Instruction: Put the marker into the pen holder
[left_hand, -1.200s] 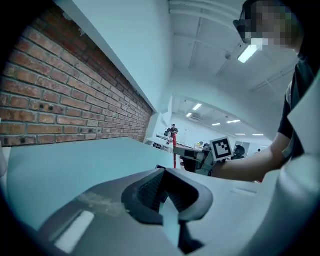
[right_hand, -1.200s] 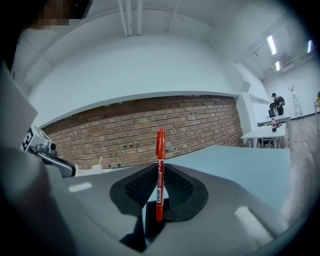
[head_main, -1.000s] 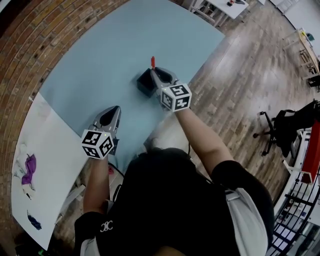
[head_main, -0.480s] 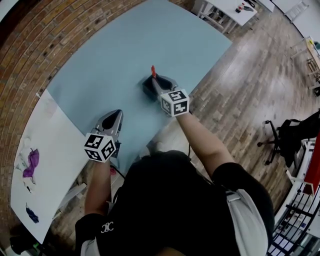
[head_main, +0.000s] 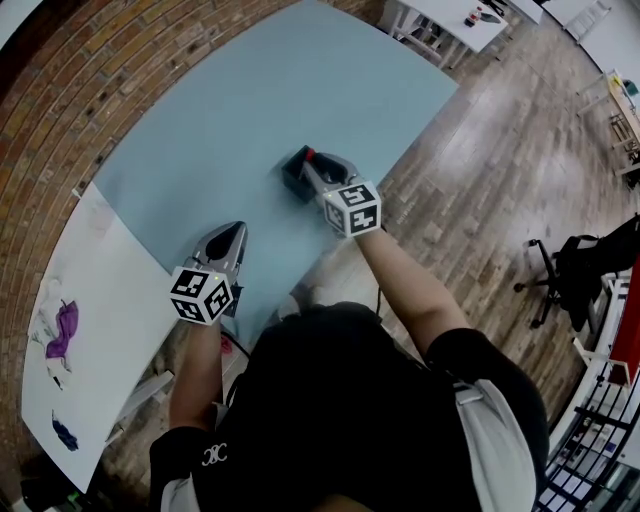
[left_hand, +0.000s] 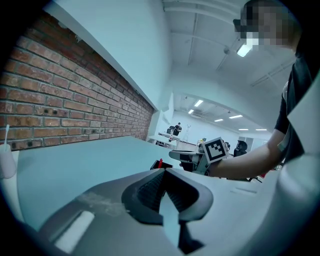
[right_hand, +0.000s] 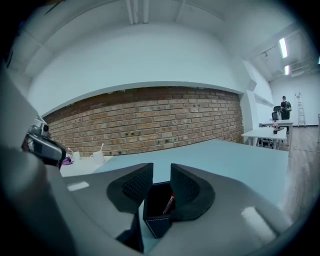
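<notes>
A black square pen holder (head_main: 294, 172) stands on the light blue table (head_main: 220, 110). The marker (head_main: 310, 155) stands inside it, only its red end showing above the rim. My right gripper (head_main: 313, 170) hovers just over the holder, its jaws opening and nothing pressed between the pads. In the right gripper view the marker (right_hand: 169, 204) leans in the holder (right_hand: 156, 212) below the parted jaws of my right gripper (right_hand: 161, 181). My left gripper (head_main: 232, 233) rests near the table's front edge, shut and empty, and in the left gripper view this left gripper (left_hand: 164, 172) points toward the holder (left_hand: 155, 164).
A white table (head_main: 95, 330) adjoins on the left, with a purple item (head_main: 60, 328) and small white cups (right_hand: 98, 157). A brick wall runs behind both tables. Wooden floor lies to the right, with an office chair (head_main: 585, 262).
The marker, held high in my right gripper above the holder, has dropped into the holder. The right jaws have parted. My left gripper stays where it was.
</notes>
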